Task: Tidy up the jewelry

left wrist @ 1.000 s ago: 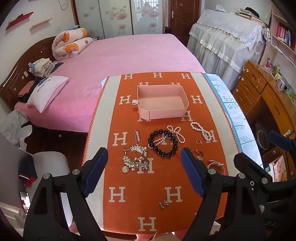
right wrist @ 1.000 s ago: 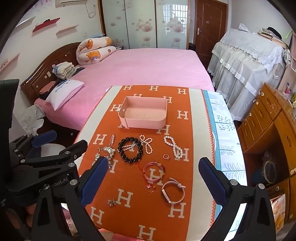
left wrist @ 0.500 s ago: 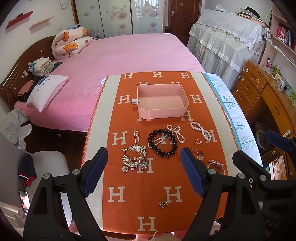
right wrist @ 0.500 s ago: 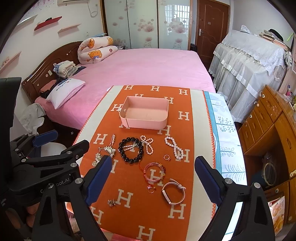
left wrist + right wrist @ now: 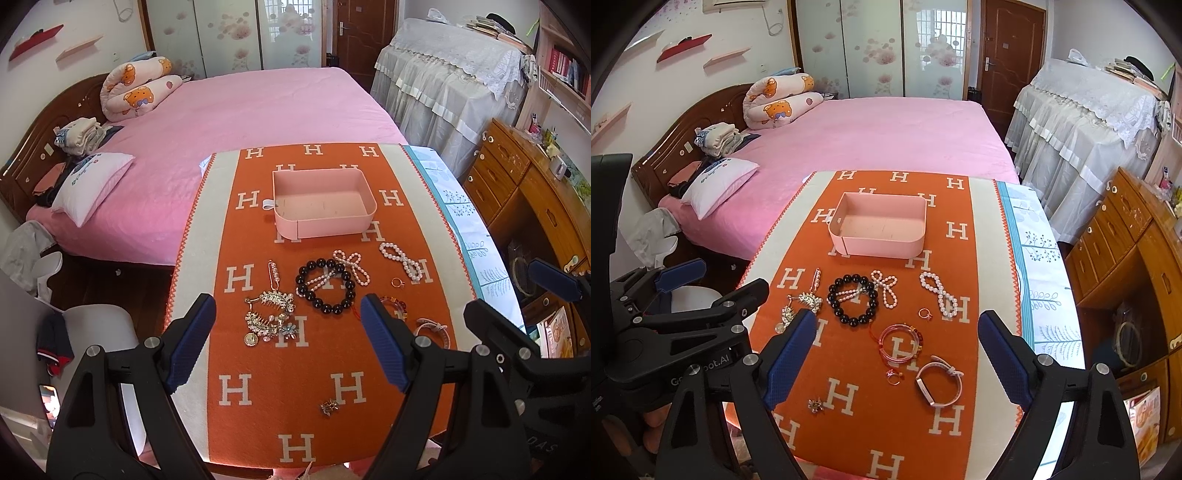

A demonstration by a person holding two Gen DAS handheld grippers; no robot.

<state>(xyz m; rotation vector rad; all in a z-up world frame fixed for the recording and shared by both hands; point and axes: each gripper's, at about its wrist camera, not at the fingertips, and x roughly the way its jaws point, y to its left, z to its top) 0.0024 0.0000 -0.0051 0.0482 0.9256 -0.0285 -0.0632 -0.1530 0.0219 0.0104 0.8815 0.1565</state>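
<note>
Jewelry all out on the cloth, nothing yet in the box

Tongs first: my left gripper [image 5: 286, 332] hangs with its jaws spread wide and nothing between them, and my right gripper [image 5: 897, 354] is the same, released and empty, both above the near end of the orange cloth [image 5: 258, 424].

Nearest me lies a small brooch [image 5: 815, 405] on its own. Just past it sit the pale watch band [image 5: 938, 384], a little ring [image 5: 894, 376] and the pink bangles [image 5: 899, 341]. Further on come the gold hair combs [image 5: 269, 317], the black bead bracelet [image 5: 325, 284] with a pearl strand [image 5: 351, 266] lying across it, a gold ring [image 5: 398, 282] and the pearl bracelet [image 5: 402, 260]. Beyond all of them stands the pink box [image 5: 321, 206], open and bare inside.

I judge this the very start: no piece is stowed, so the next move is to pick one. The watch band is the easy first grab for my right gripper, standing proud of the cloth with free room around it. The combs are tangled together near the cloth's left border, so my left gripper should come in slowly there. The path to the box is open, but it passes over the beads, so I would lift well clear.
</note>
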